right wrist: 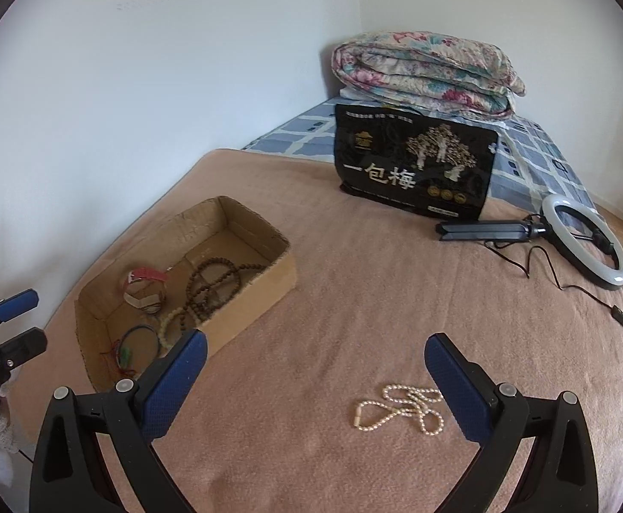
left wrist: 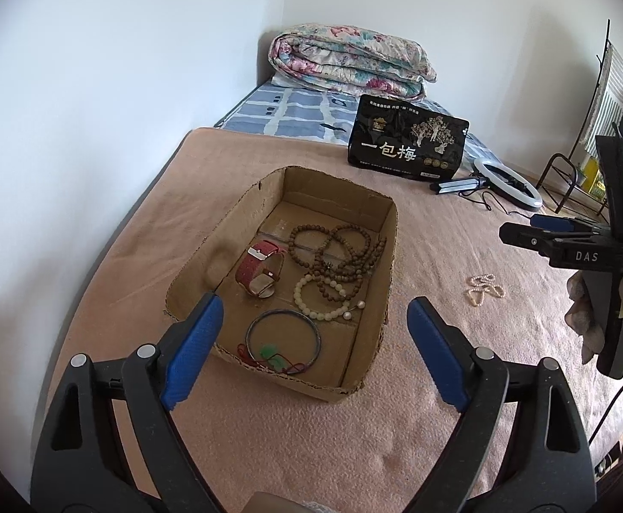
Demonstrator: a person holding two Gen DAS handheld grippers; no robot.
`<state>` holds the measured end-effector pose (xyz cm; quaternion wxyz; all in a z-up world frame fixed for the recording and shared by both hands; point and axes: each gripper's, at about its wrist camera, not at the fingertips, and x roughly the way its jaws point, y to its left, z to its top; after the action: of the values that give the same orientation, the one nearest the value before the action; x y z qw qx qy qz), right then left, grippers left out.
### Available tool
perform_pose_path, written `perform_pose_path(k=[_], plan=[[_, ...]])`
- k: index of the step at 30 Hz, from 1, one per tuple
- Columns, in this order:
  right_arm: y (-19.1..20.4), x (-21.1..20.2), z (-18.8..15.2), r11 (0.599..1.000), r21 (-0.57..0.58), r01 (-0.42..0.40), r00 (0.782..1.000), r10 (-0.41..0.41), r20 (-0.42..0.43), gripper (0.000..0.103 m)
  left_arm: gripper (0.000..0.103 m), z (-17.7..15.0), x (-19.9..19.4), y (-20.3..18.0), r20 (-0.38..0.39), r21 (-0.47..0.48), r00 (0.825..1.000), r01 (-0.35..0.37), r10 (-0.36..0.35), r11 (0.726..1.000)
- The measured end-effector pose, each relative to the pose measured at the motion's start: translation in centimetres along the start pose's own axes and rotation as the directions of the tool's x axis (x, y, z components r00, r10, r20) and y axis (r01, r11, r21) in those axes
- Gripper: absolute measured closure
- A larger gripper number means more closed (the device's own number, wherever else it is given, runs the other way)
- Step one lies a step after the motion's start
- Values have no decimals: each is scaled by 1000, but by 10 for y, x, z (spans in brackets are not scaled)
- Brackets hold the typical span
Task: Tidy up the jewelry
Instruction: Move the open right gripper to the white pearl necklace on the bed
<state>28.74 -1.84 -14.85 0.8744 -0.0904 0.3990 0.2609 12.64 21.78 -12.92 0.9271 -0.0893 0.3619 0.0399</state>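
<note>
An open cardboard box [left wrist: 390, 231] [right wrist: 264, 286] sits on the pink blanket. It holds a red-strap watch [left wrist: 260, 271], brown prayer beads [left wrist: 341, 252], a white bead bracelet [left wrist: 320, 299], a blue bangle [left wrist: 283, 333] and a red cord with a green charm [left wrist: 271, 352]. A pearl necklace [left wrist: 484, 288] [right wrist: 401, 408] lies loose on the blanket, right of the box. My left gripper [left wrist: 313, 346] is open and empty above the box's near edge. My right gripper [right wrist: 313, 380] is open and empty, just above and before the pearl necklace.
A black snack bag [left wrist: 407, 139] [right wrist: 414, 162] stands behind the box. A ring light with cable [right wrist: 585, 239] lies at the right. A folded floral quilt [left wrist: 350, 60] sits at the bed's far end. A white wall runs along the left.
</note>
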Motion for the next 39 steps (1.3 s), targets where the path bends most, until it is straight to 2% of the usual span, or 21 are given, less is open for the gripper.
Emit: perform_pose_path(k=[8,13,17,22,24,29,38,39], plan=[[-67,24,-27,992,105,67,990,-53,-128,0,13,-19,-5,-6,-31,4,999,18,-17,1000],[-100,45,-46,978,199,62,976,-18,-216,1,13,-31,-8,-4,-47,-11,999,28,-28,1000],[-114,61,-57,958,285,34,964,44,-263,9,13,-37,-6,-2,-65,-23,997,29,-30,999],[-116,74,-63,943,332,11,954,89,-286,10,13,-43,-4,-3,-80,-29,996,38,-40,999],[-116,80,-64,938,347,14,948,98,-304,24,13,-45,-3,-5,-85,-24,996,39,-41,999],[-114,91,-61,917,398,7,944,125,-305,24,13,-47,-1,-5,-93,-31,994,48,-51,998],[-93,106,-50,941,339,5,935,116,-336,30,13,-49,0,-5,-100,-35,993,62,-65,997],[-90,106,-48,946,323,14,934,103,-343,34,13,-49,0,-5,-100,-35,993,62,-65,997]])
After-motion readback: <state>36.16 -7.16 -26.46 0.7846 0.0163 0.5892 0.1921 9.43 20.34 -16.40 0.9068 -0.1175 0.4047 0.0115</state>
